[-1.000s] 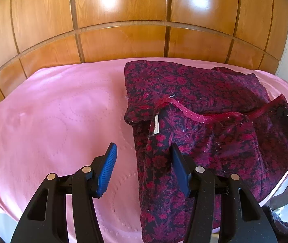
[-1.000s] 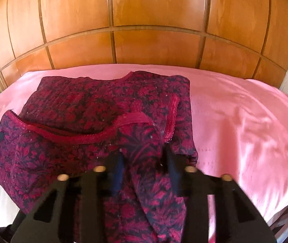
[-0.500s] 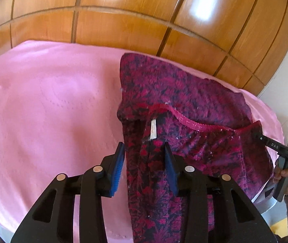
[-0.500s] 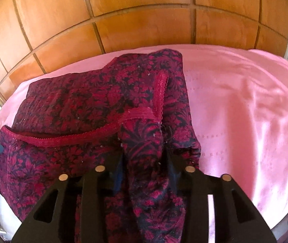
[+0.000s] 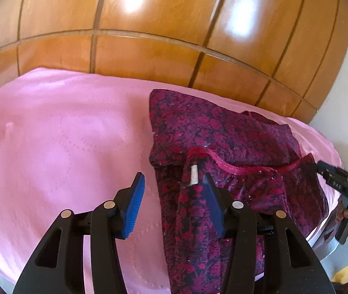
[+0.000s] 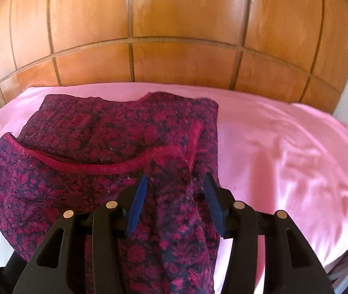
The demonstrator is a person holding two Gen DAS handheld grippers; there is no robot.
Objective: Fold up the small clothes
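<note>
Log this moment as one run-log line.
task: fold small clothes | left gripper: open | right gripper: open | garment: folded on pink sheet, cloth lies between both jaw pairs

maroon-black floral garment (image 5: pixel 235 132), red trim; pink bedsheet (image 5: pixel 51 147); orange-brown wood panels (image 6: pixel 174 24).

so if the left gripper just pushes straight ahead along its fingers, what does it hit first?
Most likely the garment: its folded edge already lies between the open left gripper fingers. Beyond that comes pink bedcover, then the wooden panel wall. Depth is uncertain.
</note>
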